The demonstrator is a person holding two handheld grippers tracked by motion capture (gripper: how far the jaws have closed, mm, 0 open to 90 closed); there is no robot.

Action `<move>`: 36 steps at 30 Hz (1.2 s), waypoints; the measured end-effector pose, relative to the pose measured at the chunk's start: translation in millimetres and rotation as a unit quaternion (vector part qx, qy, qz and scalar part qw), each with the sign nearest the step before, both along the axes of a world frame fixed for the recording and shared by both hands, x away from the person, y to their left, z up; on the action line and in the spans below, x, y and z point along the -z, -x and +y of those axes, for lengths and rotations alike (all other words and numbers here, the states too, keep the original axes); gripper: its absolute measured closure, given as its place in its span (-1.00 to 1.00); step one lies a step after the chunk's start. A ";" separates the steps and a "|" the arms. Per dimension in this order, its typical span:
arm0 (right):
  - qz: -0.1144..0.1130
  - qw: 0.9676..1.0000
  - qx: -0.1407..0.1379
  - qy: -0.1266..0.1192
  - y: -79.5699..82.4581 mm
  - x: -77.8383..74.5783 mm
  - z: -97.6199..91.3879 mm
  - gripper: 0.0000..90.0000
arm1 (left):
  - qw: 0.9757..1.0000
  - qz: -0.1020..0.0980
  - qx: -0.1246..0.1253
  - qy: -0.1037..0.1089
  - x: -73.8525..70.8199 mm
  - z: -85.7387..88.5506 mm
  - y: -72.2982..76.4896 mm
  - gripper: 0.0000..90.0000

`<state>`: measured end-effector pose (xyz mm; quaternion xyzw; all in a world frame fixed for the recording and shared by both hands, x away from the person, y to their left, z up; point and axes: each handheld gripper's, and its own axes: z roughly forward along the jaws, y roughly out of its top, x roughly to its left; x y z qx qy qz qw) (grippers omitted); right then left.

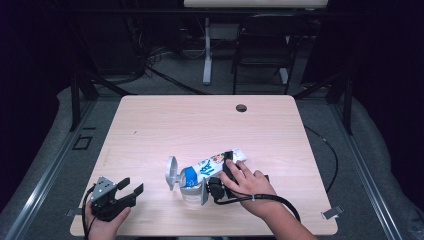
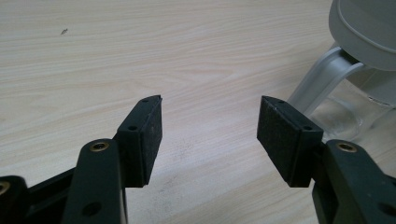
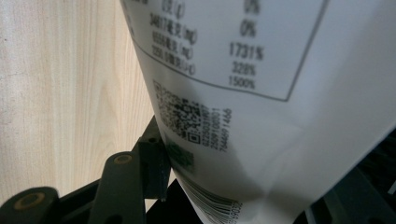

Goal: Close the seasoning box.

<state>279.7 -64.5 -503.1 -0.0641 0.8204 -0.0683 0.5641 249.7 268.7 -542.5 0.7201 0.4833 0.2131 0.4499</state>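
White pouch (image 3: 261, 93) sits between your right gripper's (image 1: 220, 181) jaws, which are clamped on its lower body. It is tipped with its mouth over the clear jar (image 1: 192, 192) near the table's (image 1: 165, 125) front edge. Keep the mouth centred inside the rim and tilt slowly so nothing spills. Your left gripper (image 2: 210, 133) rests with jaws apart, holding nothing, beside the jar's grey hinged lid (image 2: 369, 28); steadying the jar there would help.

We count two grippers: the left gripper (image 1: 131, 188) and the right gripper (image 1: 227, 165). Between the right one's jaws lies one white pouch (image 1: 215, 163). One clear jug (image 1: 186, 182) with one grey lid (image 1: 171, 171) stands just beside them.
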 end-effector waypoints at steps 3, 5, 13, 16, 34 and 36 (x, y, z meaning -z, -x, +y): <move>-0.002 1.000 0.002 0.004 0.8 -0.4 0.5 0.07 | 1.000 0.000 0.000 0.000 0.0 0.1 0.1 -0.09; -0.003 1.000 0.002 0.005 1.0 -0.4 0.6 0.07 | 1.000 0.000 0.000 0.000 -0.1 0.3 0.1 -0.09; -0.007 1.000 0.000 0.006 1.5 0.0 0.5 0.08 | 1.000 0.000 0.000 0.000 0.3 -0.1 0.0 -0.09; -0.008 1.000 -0.002 0.008 1.6 -0.1 0.7 0.08 | 1.000 0.000 0.000 0.000 0.0 0.1 0.0 -0.09; -0.014 1.000 -0.006 0.020 2.2 -0.5 1.7 0.09 | 1.000 0.000 0.000 -0.001 -0.1 0.5 0.2 -0.09; -0.016 1.000 -0.007 0.023 2.3 -0.6 1.9 0.09 | 1.000 0.001 -0.001 -0.001 -0.7 0.8 0.4 -0.09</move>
